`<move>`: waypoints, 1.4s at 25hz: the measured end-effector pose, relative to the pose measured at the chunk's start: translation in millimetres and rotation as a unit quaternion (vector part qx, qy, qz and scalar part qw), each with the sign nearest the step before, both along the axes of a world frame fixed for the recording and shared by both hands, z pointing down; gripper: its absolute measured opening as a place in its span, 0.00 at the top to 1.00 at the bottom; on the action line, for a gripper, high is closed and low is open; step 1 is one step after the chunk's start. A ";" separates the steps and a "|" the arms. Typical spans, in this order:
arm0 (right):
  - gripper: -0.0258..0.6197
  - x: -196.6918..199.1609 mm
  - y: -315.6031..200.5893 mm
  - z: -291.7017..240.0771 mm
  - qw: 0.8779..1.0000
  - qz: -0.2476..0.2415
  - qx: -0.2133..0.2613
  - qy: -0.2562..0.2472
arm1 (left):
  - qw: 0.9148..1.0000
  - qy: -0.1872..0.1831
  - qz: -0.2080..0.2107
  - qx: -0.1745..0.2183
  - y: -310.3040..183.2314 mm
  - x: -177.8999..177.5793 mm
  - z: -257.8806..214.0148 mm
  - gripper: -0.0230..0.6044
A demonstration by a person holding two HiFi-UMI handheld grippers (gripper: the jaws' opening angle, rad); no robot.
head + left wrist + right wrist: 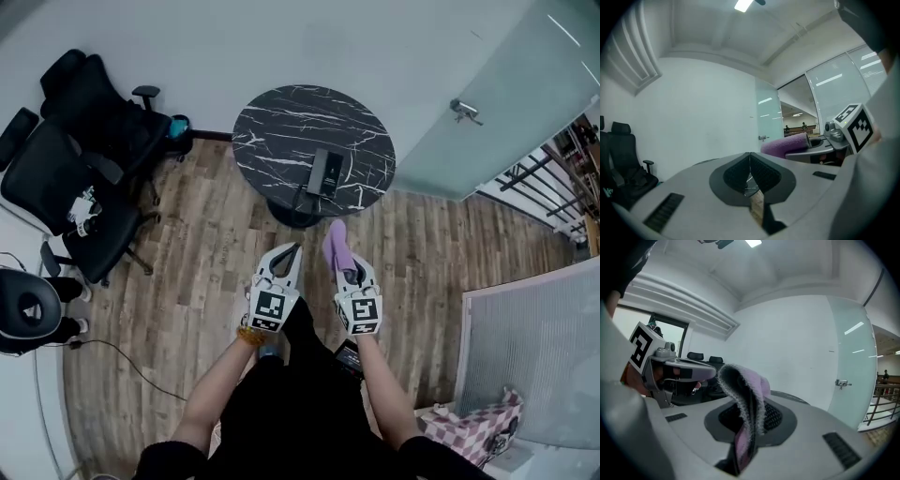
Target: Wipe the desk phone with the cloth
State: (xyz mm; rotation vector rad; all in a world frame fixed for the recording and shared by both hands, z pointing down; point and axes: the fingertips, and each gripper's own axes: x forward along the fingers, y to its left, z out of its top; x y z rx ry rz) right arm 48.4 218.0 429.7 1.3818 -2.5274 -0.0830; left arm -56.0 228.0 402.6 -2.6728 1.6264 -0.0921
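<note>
Chairs point(84, 159) stand well off to the left of the left gripper point(292, 251), whose jaws are pressed together with nothing between them. Ahead of both grippers and well apart from them, the desk phone point(324, 172) lies on the round marble table point(370, 141). Just right of the left one, the right gripper point(351, 274) is clamped on the purple cloth point(336, 246), which flops over its tips.

A desk phone point(324, 172) lies on the round marble table point(272, 131).
</note>
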 end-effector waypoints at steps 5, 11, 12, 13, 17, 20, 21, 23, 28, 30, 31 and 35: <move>0.87 -2.8 -45.0 5.6 1.000 -0.012 0.010 0.000 | 1.000 -0.014 0.013 -0.008 -43.1 8.1 12.8 0.94; 0.87 -8.0 -126.3 4.8 0.999 -0.041 0.024 0.002 | 0.998 -0.042 0.028 -0.025 -105.9 20.2 26.0 0.94; 0.87 -8.2 -140.4 4.9 0.999 -0.040 0.026 -0.002 | 0.998 -0.050 0.033 -0.030 -115.6 20.8 28.2 0.94; 0.87 -9.7 -153.4 6.6 0.999 -0.039 0.024 -0.006 | 0.997 -0.061 0.040 -0.035 -123.9 20.4 31.5 0.94; 0.87 -1.7 -208.4 12.1 0.999 -0.030 0.016 -0.012 | 0.992 -0.094 0.067 -0.053 -164.3 29.4 40.4 0.94; 0.87 7.2 -247.2 20.8 1.000 -0.026 0.012 -0.012 | 0.991 -0.095 0.064 -0.067 -198.6 33.3 46.9 0.94; 0.87 8.7 -258.1 24.6 0.999 -0.030 0.011 -0.012 | 0.991 -0.092 0.063 -0.072 -209.0 34.9 49.2 0.94; 0.87 11.3 -278.9 33.0 0.999 -0.041 0.010 -0.006 | 0.991 -0.088 0.063 -0.076 -228.0 39.7 53.1 0.94; 0.87 4.3 -317.6 52.4 0.997 -0.076 -0.008 0.029 | 0.991 -0.088 0.058 -0.080 -263.4 42.4 60.3 0.94; 0.87 5.8 -329.3 56.3 0.995 -0.092 -0.015 0.046 | 0.993 -0.078 0.048 -0.080 -276.7 44.1 60.1 0.94; 0.87 6.5 -335.7 57.9 0.993 -0.100 -0.017 0.055 | 0.993 -0.072 0.042 -0.080 -283.4 43.9 59.9 0.94; 0.87 2.9 -361.0 68.2 0.988 -0.118 -0.021 0.093 | 0.994 -0.063 0.032 -0.086 -308.1 36.6 66.8 0.94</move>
